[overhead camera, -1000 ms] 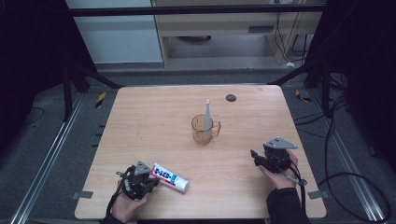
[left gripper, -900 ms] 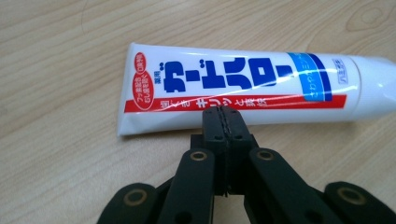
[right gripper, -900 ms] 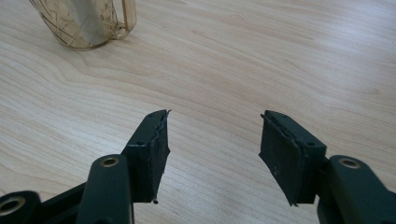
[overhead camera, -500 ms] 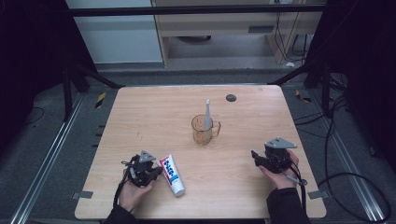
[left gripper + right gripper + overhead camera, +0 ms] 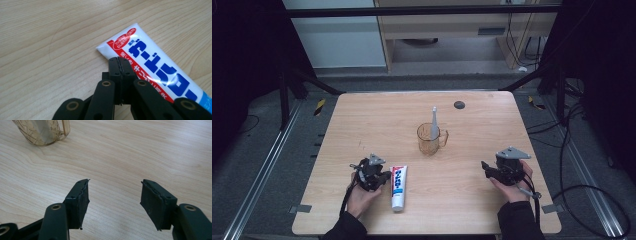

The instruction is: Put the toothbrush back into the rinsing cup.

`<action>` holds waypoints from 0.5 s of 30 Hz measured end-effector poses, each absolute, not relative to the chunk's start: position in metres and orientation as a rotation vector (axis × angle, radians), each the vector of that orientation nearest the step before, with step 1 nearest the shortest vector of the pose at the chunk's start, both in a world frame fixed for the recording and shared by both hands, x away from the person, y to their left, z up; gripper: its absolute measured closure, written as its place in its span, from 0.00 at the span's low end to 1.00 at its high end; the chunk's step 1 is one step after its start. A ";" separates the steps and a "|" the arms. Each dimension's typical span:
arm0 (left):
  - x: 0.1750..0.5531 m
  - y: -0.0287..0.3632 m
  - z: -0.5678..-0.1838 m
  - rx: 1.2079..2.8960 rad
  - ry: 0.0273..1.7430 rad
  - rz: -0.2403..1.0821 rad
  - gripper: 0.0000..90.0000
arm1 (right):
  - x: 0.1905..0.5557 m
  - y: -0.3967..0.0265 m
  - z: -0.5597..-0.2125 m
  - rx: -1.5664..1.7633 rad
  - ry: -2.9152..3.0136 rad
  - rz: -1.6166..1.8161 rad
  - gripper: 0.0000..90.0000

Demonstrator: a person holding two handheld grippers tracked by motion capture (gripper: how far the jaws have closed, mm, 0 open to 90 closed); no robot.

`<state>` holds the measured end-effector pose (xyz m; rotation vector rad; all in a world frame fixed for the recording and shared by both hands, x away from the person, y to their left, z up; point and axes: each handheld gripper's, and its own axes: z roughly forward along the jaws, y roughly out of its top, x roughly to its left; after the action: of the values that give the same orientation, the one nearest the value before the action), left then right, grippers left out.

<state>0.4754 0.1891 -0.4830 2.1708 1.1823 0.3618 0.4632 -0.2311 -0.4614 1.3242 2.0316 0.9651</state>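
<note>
While jaws pressed together: left gripper (image 5: 120, 61) beside toothpaste tube (image 5: 160, 72), gripping nothing.
Right gripper (image 5: 113, 200): jaws apart, empty.
Advice: spread left jaws, straddle tube mid-body.

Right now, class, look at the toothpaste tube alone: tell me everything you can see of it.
The toothpaste tube is white, soft-looking plastic with a red band, blue lettering and a white cap. It lies flat on the wooden table, cap toward the person. The left gripper, jaws shut, meets its edge near the crimped end; whether it pinches the tube is unclear.
</note>
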 end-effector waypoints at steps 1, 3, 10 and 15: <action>0.477 0.188 -0.483 2.181 1.179 0.360 1.00 | 0.463 -0.231 -0.462 1.325 2.033 0.965 0.44; 0.478 0.185 -0.483 2.187 1.167 0.360 1.00 | 0.463 -0.231 -0.461 1.326 2.032 0.967 0.44; 0.480 0.178 -0.484 2.199 1.150 0.364 1.00 | 0.464 -0.231 -0.461 1.335 2.033 0.972 0.44; 0.481 0.174 -0.483 2.203 1.133 0.368 1.00 | 0.464 -0.233 -0.461 1.331 2.029 0.971 0.44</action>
<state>0.4815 0.1744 -0.4829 2.2032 1.1332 0.3677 0.4642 -0.2329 -0.4612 1.3311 2.0294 0.9709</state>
